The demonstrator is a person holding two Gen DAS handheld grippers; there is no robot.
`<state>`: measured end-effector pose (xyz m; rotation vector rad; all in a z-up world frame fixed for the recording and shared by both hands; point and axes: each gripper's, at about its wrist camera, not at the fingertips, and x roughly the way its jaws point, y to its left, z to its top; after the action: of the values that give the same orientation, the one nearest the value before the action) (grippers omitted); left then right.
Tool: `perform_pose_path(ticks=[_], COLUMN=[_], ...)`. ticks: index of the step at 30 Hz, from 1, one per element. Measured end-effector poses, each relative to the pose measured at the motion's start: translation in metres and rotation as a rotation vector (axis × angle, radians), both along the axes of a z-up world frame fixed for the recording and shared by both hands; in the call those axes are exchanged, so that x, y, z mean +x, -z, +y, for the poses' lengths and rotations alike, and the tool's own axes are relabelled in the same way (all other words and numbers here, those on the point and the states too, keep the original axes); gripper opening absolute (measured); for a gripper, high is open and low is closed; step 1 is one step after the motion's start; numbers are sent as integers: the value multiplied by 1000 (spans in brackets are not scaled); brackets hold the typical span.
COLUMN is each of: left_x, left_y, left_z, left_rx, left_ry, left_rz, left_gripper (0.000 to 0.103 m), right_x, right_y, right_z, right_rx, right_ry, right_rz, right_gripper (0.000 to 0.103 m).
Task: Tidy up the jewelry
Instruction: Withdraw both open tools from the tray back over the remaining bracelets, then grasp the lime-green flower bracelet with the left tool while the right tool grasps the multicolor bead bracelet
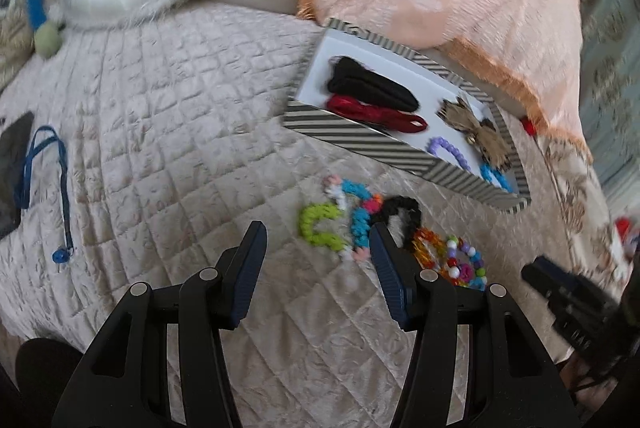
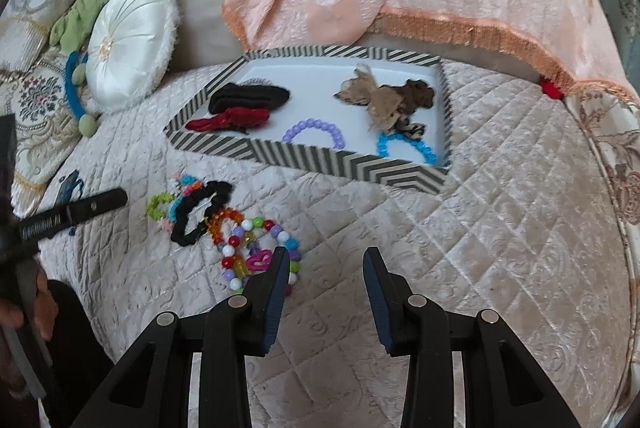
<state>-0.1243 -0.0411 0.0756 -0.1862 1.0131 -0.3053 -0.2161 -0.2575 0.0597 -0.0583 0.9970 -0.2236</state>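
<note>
Both tongs hang part-open and empty over the bed: left tongs point(image 1: 318, 238), right tongs point(image 2: 326, 260); bracelets point(image 2: 256, 248) at its 10 o'clock, tray point(image 2: 344, 164) at 12.

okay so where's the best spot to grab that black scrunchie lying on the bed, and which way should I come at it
Pinch the black scrunchie on its far upper arc, coming from above: it lies flat as an open loop, and its near end touches the orange beaded bracelet.

Tray point(image 2: 304, 158) blk/wht stripes; scrunchies point(image 2: 250, 96) blk & red; bracelets point(image 2: 316, 132) purple, blue.
</note>
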Motion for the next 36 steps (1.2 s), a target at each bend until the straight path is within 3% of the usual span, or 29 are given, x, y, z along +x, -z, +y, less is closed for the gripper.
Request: perform_pose_path(ticks=[5,9,18,27,32,33,34,36], left_x=[14,24,38,51,56,57,58,60], left_y=[2,5,29,40,43,43,43,41], left_z=[15,12,-18,-39,-50,-51,-50,-45], left_rx=[-51,-34,128,210,206,197,191,154], left_ry=[-21,-13,39,81,130,135,137,134], left_rz=[48,72,102,84,64,61,54,65], left_gripper=[53,54,54,54,53,44,23,15], right_x=[8,14,27,52,59,58,57,53], right_y=[12,17,23,47,55,54,52,42], right_z=[2,-2,-5,-1,1,1,2,3], right_rx=[13,30,33,26,-25,-25,-26,-8], right_ry=[-26,-36,-100,-185,-204,-206,-206,-207], right_rz=[28,36,57,160,158,153,147,113], right_gripper=[36,36,36,35,10,9,9,8])
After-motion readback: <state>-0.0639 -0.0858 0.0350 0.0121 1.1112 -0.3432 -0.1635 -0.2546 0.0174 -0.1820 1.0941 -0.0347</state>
